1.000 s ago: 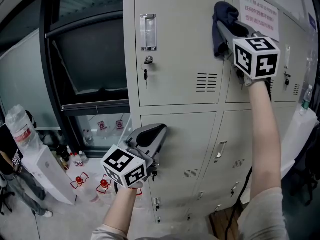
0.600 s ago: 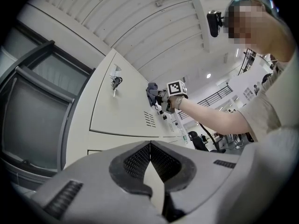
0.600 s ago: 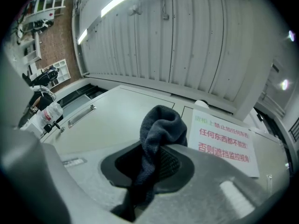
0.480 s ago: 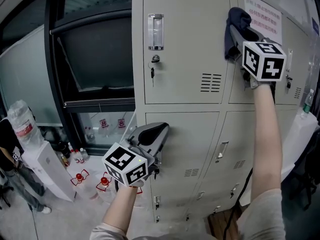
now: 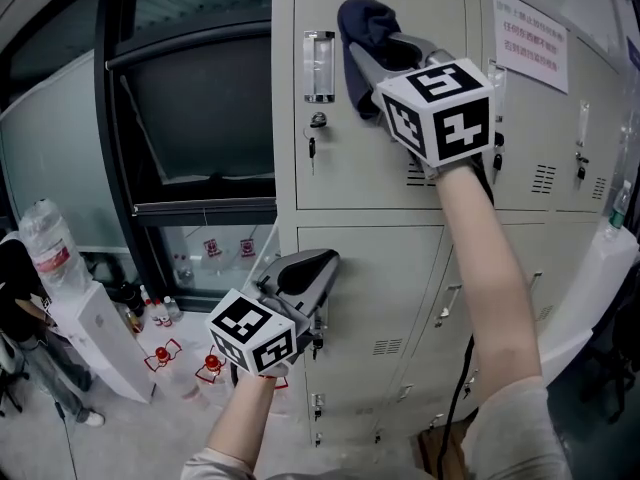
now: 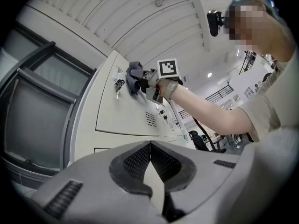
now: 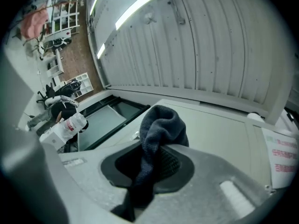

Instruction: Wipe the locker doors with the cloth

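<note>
Between the jaws of the right gripper [image 5: 385, 58], the cloth [image 5: 362, 23] sits clamped against the upper locker door [image 5: 380, 173]. It has slid left toward the lock [image 5: 317, 121], so wiping is under way. The left gripper [image 5: 305, 268] has its jaws closed on nothing.

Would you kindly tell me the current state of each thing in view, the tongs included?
upper door: closed.
lower door: closed.
key: in the upper door's lock.
cloth: bunched, against the upper door.
right tongs: shut on the cloth.
left tongs: shut, empty.
notice: stuck on another door.
</note>
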### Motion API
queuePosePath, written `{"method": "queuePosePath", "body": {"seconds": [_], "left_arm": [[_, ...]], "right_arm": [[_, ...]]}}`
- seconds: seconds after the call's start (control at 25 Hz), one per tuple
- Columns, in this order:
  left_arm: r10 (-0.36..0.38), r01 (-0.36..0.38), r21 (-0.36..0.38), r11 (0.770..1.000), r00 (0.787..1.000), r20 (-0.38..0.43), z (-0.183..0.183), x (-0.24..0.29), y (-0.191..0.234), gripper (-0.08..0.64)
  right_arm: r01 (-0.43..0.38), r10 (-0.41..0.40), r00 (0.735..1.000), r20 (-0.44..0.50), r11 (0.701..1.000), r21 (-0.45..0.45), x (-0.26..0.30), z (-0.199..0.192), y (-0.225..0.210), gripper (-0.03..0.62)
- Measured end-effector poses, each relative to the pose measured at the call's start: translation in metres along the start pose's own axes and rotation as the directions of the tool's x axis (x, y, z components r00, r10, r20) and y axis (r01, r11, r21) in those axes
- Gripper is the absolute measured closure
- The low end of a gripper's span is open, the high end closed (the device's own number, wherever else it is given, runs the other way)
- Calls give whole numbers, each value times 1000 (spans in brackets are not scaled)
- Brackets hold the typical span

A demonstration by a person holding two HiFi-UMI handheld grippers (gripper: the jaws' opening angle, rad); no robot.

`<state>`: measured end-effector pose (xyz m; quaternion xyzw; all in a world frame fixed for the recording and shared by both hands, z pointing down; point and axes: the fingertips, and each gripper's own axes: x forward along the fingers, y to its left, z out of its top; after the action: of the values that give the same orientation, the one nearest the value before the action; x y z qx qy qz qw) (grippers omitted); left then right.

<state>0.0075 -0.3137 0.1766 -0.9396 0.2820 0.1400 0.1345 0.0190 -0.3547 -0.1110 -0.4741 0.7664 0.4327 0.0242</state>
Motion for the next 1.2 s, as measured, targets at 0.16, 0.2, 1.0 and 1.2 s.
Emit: {"method": "queuePosePath", "body": {"seconds": [0.16,0.2,1.0,1.2], "left_arm": [[7,-7,3,1000,1000,2,1,-6,6,561],[12,-12,6,1000,1000,4,2,-8,9,561],[-11,11,-26,1000,1000,5,-13,4,8,561],[-19,19,-28,999,1000,0,-15,7,4,561]], "right_arm": [[-22,23,1000,8,1000,-15,26,13,21,534],[-18,18,1000,9,1000,-21,31,16,22,534],[-43,41,999,-15,972,-232,17,-21,76,538],[-17,21,999,37,995,-100,3,-23,64,535]]}}
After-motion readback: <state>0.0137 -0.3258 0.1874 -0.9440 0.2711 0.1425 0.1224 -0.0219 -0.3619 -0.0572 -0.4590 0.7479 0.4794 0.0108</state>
